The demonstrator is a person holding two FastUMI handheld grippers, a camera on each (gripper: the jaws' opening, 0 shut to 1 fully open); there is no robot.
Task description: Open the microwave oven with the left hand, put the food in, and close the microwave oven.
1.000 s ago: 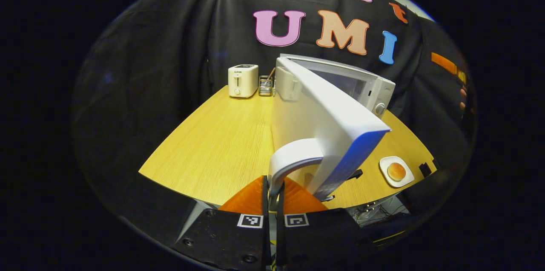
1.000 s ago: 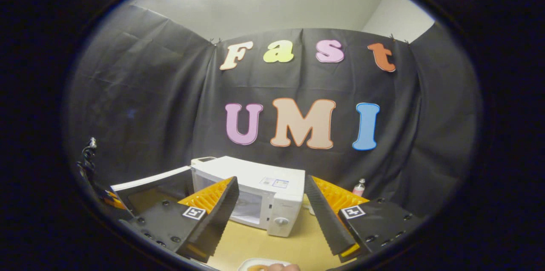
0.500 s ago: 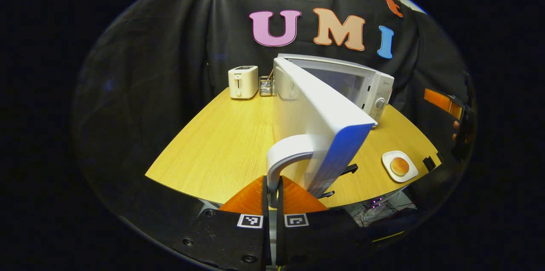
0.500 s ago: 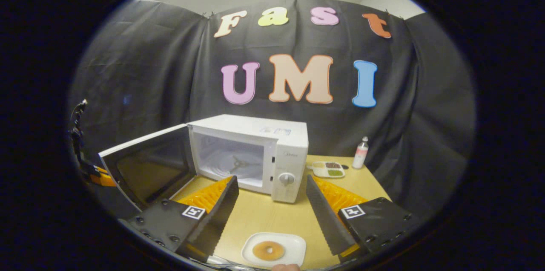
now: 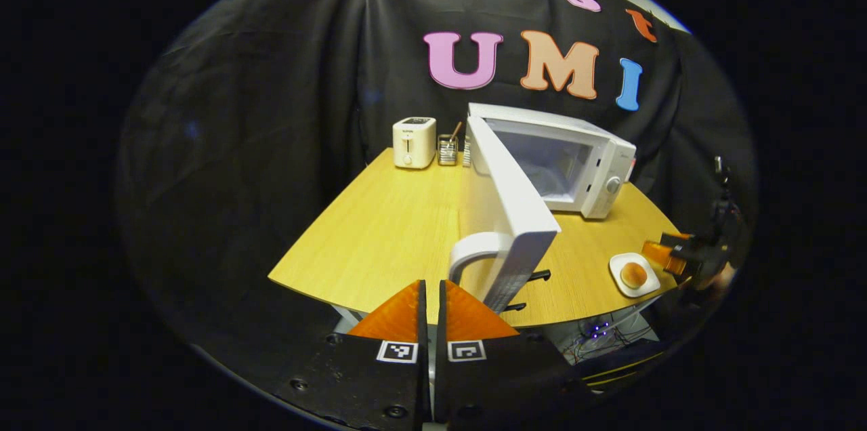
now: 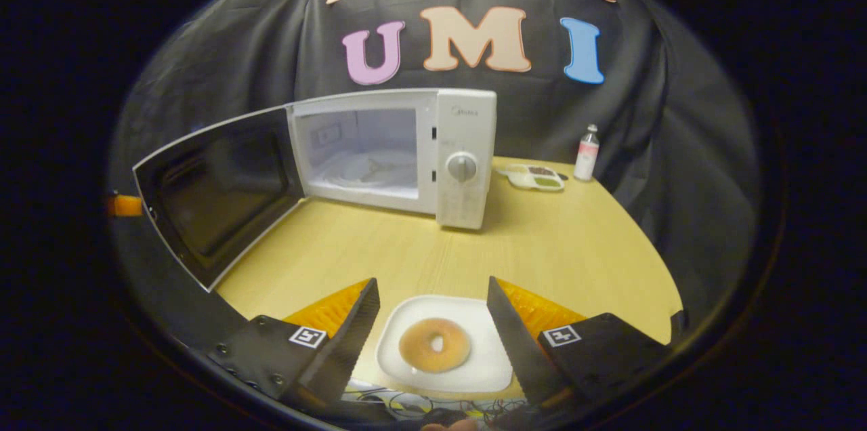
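Microwave (image 6: 433,146): one, at the far side of the table (image 6: 576,241), its door (image 6: 217,194) swung wide to the left and the cavity bare. One doughnut (image 6: 434,344) lies on one white plate (image 6: 474,370) at the table's near edge, with open tabletop between plate and oven. The right gripper (image 6: 433,322) has its fingers spread, one on each side of the plate, touching nothing. The left gripper (image 5: 431,299) has its fingers together on nothing, just near of the door handle (image 5: 474,251). One toaster (image 5: 414,141) stands far left, one bottle (image 6: 586,153) far right.
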